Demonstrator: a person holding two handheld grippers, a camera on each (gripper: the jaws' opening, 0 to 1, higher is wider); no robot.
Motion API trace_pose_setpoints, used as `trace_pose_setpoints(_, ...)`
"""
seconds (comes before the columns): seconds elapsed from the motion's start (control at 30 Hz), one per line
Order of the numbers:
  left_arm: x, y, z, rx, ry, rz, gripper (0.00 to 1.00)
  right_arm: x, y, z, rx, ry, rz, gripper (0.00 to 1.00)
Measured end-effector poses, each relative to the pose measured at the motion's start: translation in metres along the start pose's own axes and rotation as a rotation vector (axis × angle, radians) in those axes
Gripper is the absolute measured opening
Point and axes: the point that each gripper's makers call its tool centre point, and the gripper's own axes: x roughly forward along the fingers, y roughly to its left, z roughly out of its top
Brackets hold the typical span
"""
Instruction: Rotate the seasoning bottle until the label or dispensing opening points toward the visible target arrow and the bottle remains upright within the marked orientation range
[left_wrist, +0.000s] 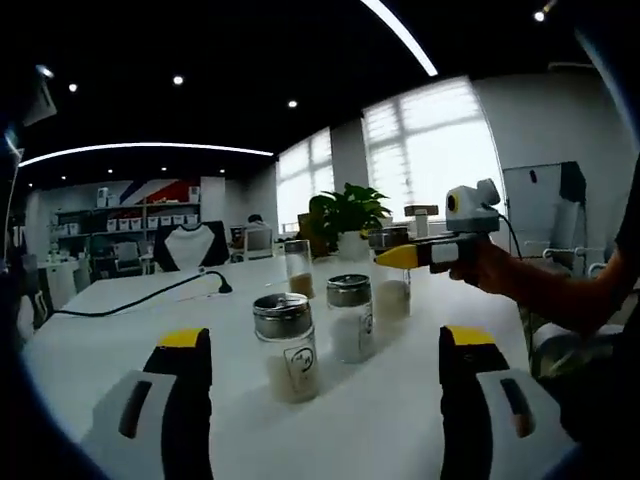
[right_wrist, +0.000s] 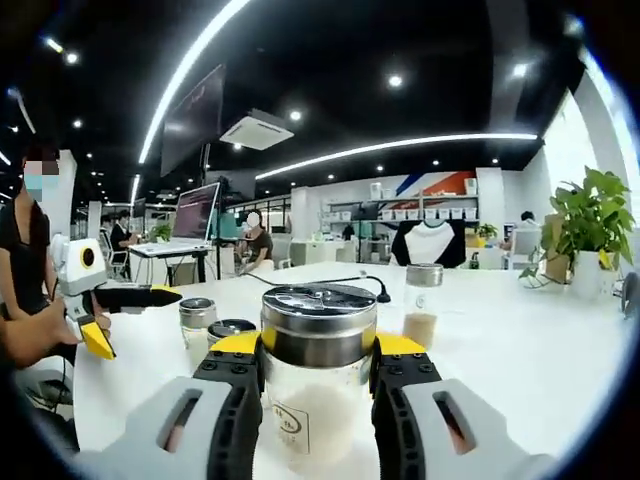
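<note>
Clear glass with a steel lid: seasoning bottle (right_wrist: 318, 385), upright, pressed between the yellow-tipped jaws of the right gripper (right_wrist: 318, 375), on the white table (right_wrist: 520, 340). Holds pale powder and shows a small round label toward the camera. Behind it, at the left, two more lidded jars (right_wrist: 197, 322), and farther at the right a jar with brown spice (right_wrist: 422, 305).

In the left gripper view, left gripper (left_wrist: 325, 375) with jaws wide apart, touching nothing. Between and beyond them, nearest jar (left_wrist: 286, 345), then second jar (left_wrist: 351, 316), then the right gripper (left_wrist: 400, 257) in a hand (left_wrist: 490, 268). Black cable (left_wrist: 150, 295) across the table, potted plant (left_wrist: 347, 215) at the far edge.
</note>
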Motion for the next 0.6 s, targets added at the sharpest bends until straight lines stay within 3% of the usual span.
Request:
trace_pose_setpoints(0.13, 0.001, 0.002, -0.001, 0.014, -0.002, 0.008, 1.0, -0.003, -0.007, -0.009, -0.016, 0.028, -0.018, 0.39)
trace_pose_setpoints(0.27, 0.003, -0.004, 0.001, 0.004, -0.04, -0.015, 1.0, -0.005, -0.012, -0.011, -0.013, 0.025, -0.027, 0.39)
trace_pose_setpoints(0.6, 0.007, -0.005, -0.013, 0.029, 0.003, -0.004, 1.0, -0.004, -0.007, -0.013, -0.017, 0.021, -0.01, 0.39)
